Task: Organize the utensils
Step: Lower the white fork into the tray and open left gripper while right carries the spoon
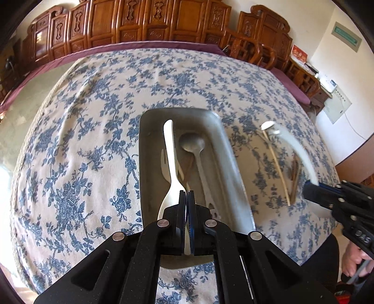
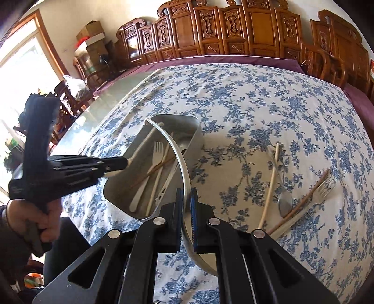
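Observation:
A grey metal tray (image 1: 230,161) (image 2: 116,184) sits on the flowered tablecloth and holds a white fork, a metal spoon (image 1: 195,146) and chopsticks. My left gripper (image 1: 186,198) (image 2: 126,163) is shut on a white spoon (image 1: 170,161), held over the tray. My right gripper (image 2: 185,198) (image 1: 308,187) is shut on a long curved white spoon (image 2: 174,149) (image 1: 294,145), held to the right of the tray's near end.
Loose on the cloth right of the tray lie a pale chopstick (image 2: 270,187), a metal spoon (image 2: 284,201), a brown chopstick (image 2: 308,194) and a fork (image 2: 322,189). Carved wooden chairs (image 1: 145,21) line the far table edge.

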Available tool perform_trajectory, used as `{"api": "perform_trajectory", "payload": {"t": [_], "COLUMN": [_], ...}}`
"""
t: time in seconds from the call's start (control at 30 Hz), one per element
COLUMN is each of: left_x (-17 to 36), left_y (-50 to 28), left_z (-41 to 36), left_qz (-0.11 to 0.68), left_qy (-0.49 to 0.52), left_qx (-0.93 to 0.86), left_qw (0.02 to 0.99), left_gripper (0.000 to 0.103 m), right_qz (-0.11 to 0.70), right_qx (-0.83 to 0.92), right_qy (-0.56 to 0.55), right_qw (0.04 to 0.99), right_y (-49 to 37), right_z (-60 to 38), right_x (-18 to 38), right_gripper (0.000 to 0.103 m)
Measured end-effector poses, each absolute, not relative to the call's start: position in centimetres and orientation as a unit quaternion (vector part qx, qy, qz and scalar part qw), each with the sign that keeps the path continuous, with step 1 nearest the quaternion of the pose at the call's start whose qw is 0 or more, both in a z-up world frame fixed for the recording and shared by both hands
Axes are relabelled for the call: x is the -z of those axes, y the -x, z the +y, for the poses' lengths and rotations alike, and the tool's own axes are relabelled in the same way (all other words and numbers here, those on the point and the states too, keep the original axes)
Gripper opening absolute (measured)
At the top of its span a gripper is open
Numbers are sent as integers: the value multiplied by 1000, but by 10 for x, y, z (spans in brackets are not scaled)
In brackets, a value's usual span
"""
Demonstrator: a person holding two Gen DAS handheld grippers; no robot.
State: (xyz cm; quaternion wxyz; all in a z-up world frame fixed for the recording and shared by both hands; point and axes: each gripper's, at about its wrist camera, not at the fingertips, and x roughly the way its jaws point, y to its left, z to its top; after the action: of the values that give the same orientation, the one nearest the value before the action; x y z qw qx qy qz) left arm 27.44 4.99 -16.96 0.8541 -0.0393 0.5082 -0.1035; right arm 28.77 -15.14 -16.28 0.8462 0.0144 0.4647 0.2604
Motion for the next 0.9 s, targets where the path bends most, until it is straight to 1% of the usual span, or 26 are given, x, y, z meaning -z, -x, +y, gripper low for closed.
{"api": "perform_trajectory", "payload": {"t": [0.3,0.33,0.43,0.63,0.9], "left_x": [185,184,177,154,132], "left_y": [-286,-286,-282,-265,-242], "left_z": [48,48,51,68,98], "left_qz": [524,523,517,496,474], "left_qy": [36,35,32,36,43], "left_qx": [91,92,90,82,66], "left_qw": [846,846,851,864,877], "left_gripper": [1,3,9,12,12], "right_qz": [460,460,458,455,463], "right_qx": [-271,-272,-277,-292,-312], "right_qy": [-11,-11,-14,-20,-33], "right_qw": [845,845,845,841,829], "right_y": [-289,-290,-291,-293,-297], "right_z": [-139,-137,-131,-111,-76], "right_x": [155,154,151,145,146], "right_gripper": [8,8,8,8,8]}}
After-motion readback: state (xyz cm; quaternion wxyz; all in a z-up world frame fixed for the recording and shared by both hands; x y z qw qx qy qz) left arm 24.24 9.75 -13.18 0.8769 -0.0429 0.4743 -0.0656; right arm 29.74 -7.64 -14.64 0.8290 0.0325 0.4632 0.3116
